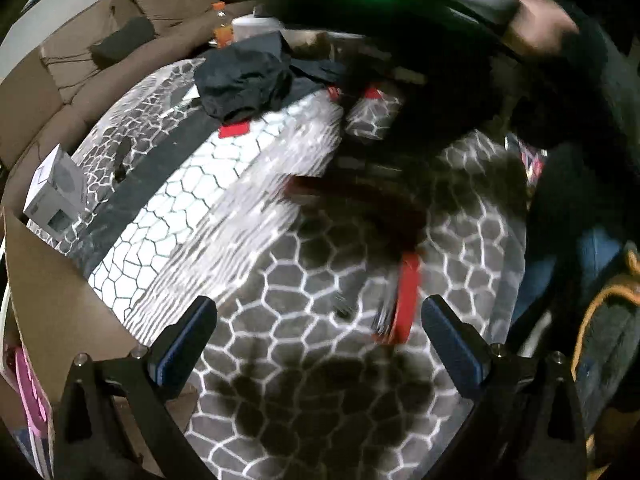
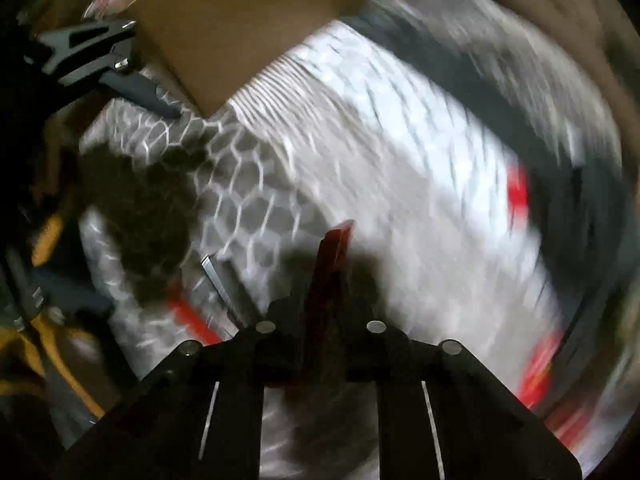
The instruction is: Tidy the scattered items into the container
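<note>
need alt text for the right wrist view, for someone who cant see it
The right hand-held gripper points down over a grey honeycomb-patterned rug, shut on a flat red item that sticks out past its tips. A brown cardboard box lies beyond, with the left hand-held gripper at the left edge. Much of the picture is motion-blurred.

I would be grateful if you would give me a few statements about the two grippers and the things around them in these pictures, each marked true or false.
1. The left gripper stands open with nothing between its fingers. True.
2. The right gripper is shut on a red item. True.
3. The cardboard box lies far from the left gripper. False: its flap sits right beside that gripper.
4. The patterned blanket is plain blue. False: it is grey and white with a honeycomb pattern.
5. Dark clothing lies on the blanket. True.
</note>
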